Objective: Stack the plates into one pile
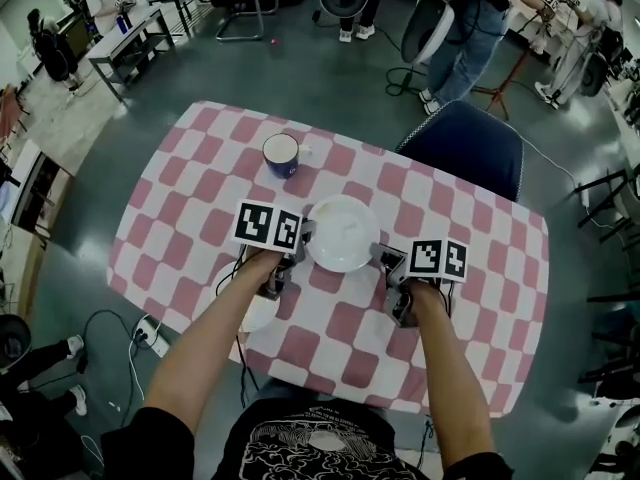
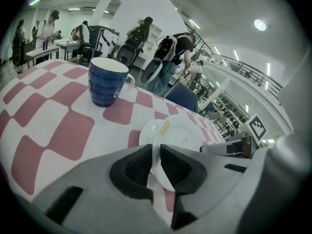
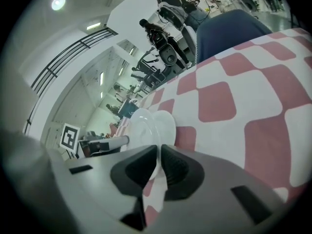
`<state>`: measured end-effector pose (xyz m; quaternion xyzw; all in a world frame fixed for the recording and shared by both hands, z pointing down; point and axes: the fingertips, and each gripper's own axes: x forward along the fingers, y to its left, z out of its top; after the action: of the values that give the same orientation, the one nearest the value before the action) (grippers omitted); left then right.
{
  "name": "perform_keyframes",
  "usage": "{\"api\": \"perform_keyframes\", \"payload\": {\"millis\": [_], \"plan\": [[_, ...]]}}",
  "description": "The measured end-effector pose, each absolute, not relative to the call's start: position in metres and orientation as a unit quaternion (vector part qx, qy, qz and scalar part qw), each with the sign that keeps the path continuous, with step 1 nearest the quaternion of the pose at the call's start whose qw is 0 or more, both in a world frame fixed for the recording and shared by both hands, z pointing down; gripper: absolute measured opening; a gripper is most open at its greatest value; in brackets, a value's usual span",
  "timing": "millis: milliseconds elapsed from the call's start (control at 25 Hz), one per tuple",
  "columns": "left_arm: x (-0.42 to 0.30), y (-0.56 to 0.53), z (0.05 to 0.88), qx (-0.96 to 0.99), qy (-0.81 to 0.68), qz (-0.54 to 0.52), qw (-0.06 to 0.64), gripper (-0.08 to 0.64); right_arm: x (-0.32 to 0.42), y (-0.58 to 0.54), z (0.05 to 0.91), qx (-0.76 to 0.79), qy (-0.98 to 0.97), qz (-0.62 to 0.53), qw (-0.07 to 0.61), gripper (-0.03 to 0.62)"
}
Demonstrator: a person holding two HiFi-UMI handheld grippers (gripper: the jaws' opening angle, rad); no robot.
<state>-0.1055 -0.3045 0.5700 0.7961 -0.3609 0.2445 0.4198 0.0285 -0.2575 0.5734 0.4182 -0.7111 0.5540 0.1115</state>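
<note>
Two-sided hold on one white plate (image 1: pixel 342 230): pinches its left rim with the left gripper (image 2: pixel 157 162), jaws closed tight on the thin edge, and its right rim with the right gripper (image 3: pixel 159 167), jaws likewise pressed onto the rim. Holds the plate near the middle of the pink-and-white checked table (image 1: pixel 180 218). Leaves a second white plate (image 1: pixel 262 313) at the near left edge, partly under the left forearm (image 1: pixel 215 338). Shows a blue mug (image 1: pixel 281 154) upright farther back, well apart from the held plate, and a blue chair (image 1: pixel 465 148) beyond the far edge.
</note>
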Motion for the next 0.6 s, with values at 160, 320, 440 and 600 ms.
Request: {"api": "perform_keyframes", "payload": {"millis": [160,320,440,600], "plan": [[-0.109,-0.316,0.580,0.796,-0.356,0.248,0.421,0.054,0.025,-0.266,0.584,0.427,-0.702,0.561,0.103,0.037],[-0.107,-0.323,0.587,0.797,-0.350,0.248,0.425,0.057,0.025,-0.272,0.589,0.436,-0.694,0.567,0.088,0.037],[-0.107,-0.326,0.591,0.797,-0.348,0.253,0.424,0.061,0.025,-0.275,0.592,0.441,-0.692,0.565,0.087,0.043],[-0.108,-0.329,0.595,0.798,-0.346,0.254,0.423,0.066,0.025,-0.279,0.592,0.447,-0.693,0.561,0.078,0.043]]}}
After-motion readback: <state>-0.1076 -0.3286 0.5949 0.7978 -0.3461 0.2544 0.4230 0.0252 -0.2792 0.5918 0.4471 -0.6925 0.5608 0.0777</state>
